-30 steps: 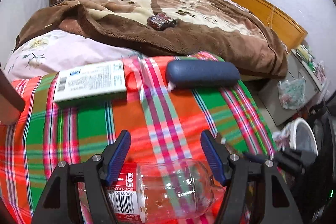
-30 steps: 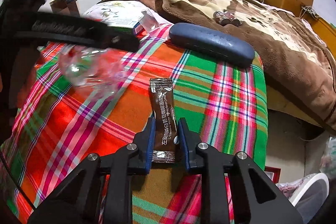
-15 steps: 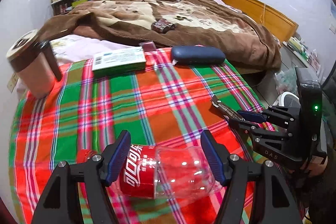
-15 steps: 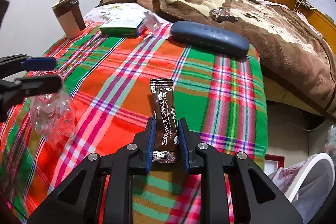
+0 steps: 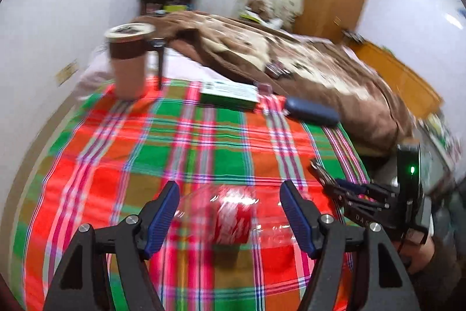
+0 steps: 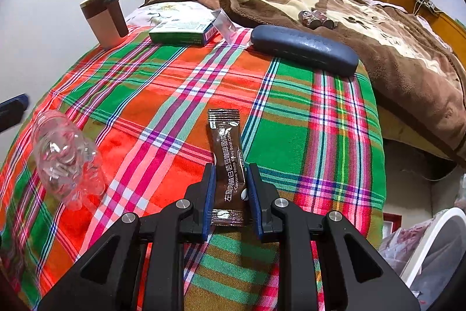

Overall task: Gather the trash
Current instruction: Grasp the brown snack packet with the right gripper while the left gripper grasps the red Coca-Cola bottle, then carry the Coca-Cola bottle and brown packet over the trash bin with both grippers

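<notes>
My left gripper (image 5: pixel 230 206) is opening, plastic bottle (image 5: pixel 230 219) loose between its pads; my right gripper (image 6: pixel 231 188) pinches the coffee sachet (image 6: pixel 228 165).

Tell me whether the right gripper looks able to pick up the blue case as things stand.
Probably not yet: the right gripper is shut on the coffee sachet, so its jaws are occupied. The plaid cloth toward the blue case lies bare.
</notes>
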{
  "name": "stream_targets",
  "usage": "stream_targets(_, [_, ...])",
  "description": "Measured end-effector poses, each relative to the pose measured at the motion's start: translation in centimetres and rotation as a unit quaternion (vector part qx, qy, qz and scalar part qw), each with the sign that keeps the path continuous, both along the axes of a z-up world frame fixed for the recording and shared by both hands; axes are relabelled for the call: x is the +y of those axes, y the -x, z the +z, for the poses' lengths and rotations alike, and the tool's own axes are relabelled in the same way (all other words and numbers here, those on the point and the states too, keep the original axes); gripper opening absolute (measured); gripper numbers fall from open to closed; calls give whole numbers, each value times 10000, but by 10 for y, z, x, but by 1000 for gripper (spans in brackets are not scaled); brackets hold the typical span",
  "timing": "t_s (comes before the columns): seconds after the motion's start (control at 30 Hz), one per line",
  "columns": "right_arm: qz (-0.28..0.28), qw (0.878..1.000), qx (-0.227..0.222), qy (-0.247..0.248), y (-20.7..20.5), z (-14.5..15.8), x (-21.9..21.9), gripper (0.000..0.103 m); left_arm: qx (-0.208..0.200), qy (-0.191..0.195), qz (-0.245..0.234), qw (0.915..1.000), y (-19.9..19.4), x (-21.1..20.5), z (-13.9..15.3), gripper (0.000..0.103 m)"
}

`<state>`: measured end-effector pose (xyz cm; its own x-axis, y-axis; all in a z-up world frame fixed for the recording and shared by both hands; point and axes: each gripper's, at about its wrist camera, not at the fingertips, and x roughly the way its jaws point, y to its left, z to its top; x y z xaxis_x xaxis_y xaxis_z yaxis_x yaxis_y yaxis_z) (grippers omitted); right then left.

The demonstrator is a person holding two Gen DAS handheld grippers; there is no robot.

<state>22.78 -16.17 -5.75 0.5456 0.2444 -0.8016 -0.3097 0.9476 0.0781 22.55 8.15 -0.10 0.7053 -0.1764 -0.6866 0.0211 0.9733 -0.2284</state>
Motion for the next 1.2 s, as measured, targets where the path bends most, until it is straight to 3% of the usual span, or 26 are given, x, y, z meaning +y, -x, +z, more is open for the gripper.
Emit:
stream_targets(0.07, [-5,10000,-4,-40,0,-1,-1,22,141,344,25,9993,-2,4,-4,77])
stream_targets(0.2, [-7,10000,-14,-79,1,0,0,22,559,783,112,9953,-21,0,-20,78])
stream_targets(0.3, [-3,9999,18,-153,1,-1,-2,22,882,1135,230,9894,-40,0,-36,83])
stream_targets(0.37, [-25,9998,9,-173,0,0,-3,22,1103,1632,417,9795,-54,5,-50,83])
stream_targets(0.47, [-44,9998,28,-208,-1,-1,-5,22,1281,1717,630,9748,-67,3,-61,84])
stream_targets(0.7, [-167,9995,14,-274,-4,0,-12,22,1162,967,230,9882,-100,-35,-58,84])
stream_targets(0.8, [-234,9994,-1,-258,-6,0,-15,22,1454,494,-302,9877,-112,-61,-67,84])
stream_targets(1.2, [-350,9992,-5,-203,-8,-1,-20,22,1531,316,-778,9846,-82,-59,-74,84])
